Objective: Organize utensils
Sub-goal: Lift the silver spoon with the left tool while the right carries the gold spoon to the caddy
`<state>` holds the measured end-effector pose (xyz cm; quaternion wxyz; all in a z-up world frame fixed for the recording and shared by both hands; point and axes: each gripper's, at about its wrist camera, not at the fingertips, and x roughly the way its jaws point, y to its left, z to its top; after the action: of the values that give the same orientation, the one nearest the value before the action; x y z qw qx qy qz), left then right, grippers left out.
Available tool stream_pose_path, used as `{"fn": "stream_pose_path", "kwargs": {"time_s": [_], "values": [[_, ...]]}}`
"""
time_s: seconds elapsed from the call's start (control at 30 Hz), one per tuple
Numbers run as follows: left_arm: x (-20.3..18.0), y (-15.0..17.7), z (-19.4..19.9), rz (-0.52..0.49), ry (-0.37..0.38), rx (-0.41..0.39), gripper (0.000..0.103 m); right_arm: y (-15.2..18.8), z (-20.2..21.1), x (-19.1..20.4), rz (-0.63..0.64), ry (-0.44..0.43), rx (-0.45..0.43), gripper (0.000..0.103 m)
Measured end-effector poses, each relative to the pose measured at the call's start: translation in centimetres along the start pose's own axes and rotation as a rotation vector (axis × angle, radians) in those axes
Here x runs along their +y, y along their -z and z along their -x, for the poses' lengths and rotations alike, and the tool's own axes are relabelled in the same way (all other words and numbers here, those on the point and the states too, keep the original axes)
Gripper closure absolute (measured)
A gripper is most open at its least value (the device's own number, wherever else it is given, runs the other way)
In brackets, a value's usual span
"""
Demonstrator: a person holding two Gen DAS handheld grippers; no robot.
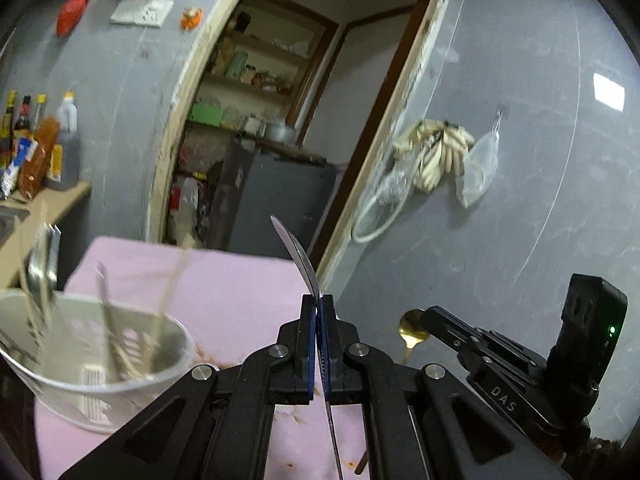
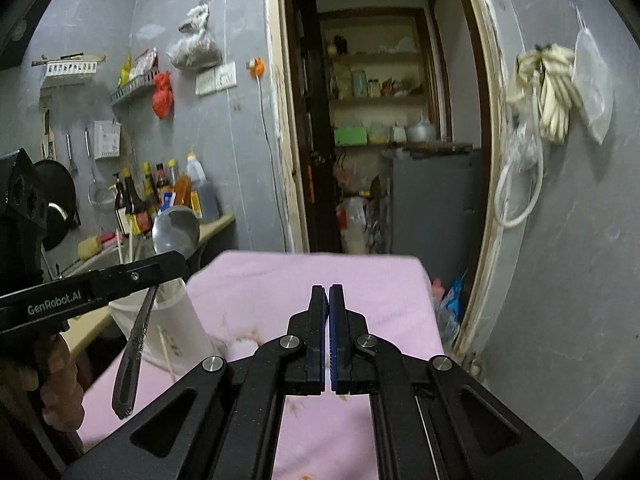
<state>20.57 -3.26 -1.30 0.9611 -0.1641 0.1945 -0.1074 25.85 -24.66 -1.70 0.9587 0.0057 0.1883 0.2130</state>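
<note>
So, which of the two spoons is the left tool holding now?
The large silver spoon with the patterned handle, clamped in the left tool. The small gold spoon sits apart to the right, outside that tool.

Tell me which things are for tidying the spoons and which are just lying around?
For the job: silver spoon, gold spoon, utensil cup, chopsticks.
Just around: sauce bottles, hanging gloves, red bag.

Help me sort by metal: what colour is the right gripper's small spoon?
Gold small spoon, clearest in the left wrist view.
</note>
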Motion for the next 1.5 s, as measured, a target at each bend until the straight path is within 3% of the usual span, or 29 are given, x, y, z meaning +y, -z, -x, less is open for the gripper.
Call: {"fn": "stream_pose_path", "kwargs": {"time_s": [0.3,0.53,0.9,1.3,1.5], "values": [[6.0,-4.8,5.2,-0.009,-0.109,-0.154,0.1,-6.0,0.7,6.6,0.032,-0.025,-0.155,0.101],[10.9,-7.0,6.7,0.03,-0.186,-0.254,0.1,-7.7,-1.8,12.0,0.057,-0.027,-0.232,0.101],[16.2,-6.0,5.6,0.075,-0.252,-0.301,0.1,-6.0,-6.0,16.3,0.121,0.029,-0.26,0.101],[16.6,-3.4,4.9,0.067,-0.276,-0.317,0.1,-4.1,-8.7,19.2,0.236,0.04,-0.275,0.101],[16.3,-2.6,4.4,0.005,-0.301,-0.334,0.1,-2.8,-9.3,19.7,0.248,0.043,-0.261,0.101]]}}
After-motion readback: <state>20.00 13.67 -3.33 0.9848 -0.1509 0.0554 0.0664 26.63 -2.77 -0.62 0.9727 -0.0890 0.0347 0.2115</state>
